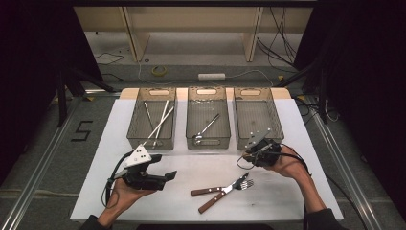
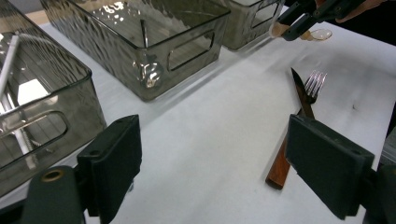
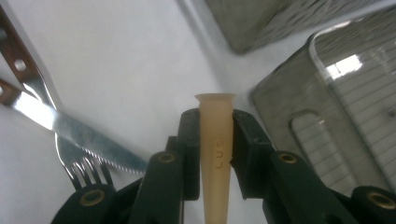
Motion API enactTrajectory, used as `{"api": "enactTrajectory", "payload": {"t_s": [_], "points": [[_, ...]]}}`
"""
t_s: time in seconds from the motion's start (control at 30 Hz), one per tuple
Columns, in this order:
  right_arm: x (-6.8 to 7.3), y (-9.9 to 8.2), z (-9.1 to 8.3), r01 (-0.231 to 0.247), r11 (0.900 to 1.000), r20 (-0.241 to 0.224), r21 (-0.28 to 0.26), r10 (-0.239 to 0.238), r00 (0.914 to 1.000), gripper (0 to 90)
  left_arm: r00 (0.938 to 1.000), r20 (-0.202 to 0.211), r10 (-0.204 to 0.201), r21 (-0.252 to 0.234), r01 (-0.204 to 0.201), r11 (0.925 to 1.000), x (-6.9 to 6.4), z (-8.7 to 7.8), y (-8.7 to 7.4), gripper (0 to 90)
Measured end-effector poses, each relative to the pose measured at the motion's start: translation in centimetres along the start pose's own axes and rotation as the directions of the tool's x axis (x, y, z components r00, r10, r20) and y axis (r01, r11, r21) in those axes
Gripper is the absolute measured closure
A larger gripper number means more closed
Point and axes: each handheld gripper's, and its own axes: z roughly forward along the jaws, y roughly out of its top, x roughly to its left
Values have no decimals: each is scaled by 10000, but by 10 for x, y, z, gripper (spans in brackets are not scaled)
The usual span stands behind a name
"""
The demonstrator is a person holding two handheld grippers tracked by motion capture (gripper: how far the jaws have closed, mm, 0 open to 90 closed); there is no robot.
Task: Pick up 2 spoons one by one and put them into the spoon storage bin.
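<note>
Right gripper point(image 3: 215, 140): clamping a beige spoon handle point(image 3: 215, 154), lettering "LUS" legible | Spoon: hovering beside the knife point(image 3: 70, 130) and fork point(image 3: 86, 170), near the right bin point(image 1: 258, 120) | Left gripper point(image 2: 210, 163): jaws standing wide, holding nothing, left of the knife.

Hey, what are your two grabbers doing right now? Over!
Right gripper shut on beige spoon. Left gripper open, holding nothing. Knife and fork lie crossed on table. Nothing in the way.

3 bins point(image 1: 208, 117), 1 fork point(image 1: 239, 184), 1 knife point(image 1: 221, 195).
</note>
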Motion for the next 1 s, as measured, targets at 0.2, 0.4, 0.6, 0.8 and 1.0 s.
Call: {"api": "enactTrajectory", "payload": {"t_s": [0.2,0.4,0.6,0.8,1.0], "points": [[-3,7,-14,-504,9930,-169,-1068,489,9987,750,10000,-17,63,-337,-63,9994,0,-3,1,179],[-4,20,-25,-1155,9745,-277,-1923,1123,9933,750,9999,-65,-85,-571,81,9983,3,-6,1,179],[-10,38,-31,-1633,9531,-218,-2549,1632,9864,750,9995,-184,-256,-827,240,9963,6,-8,0,179],[-17,55,-32,-2043,9344,-229,-2919,2067,9781,749,9991,-290,-301,-988,271,9947,7,-10,0,178],[-24,72,-30,-2356,9133,-313,-3322,2390,9705,748,9988,-374,-328,-1113,284,9934,7,-10,0,176]]}}
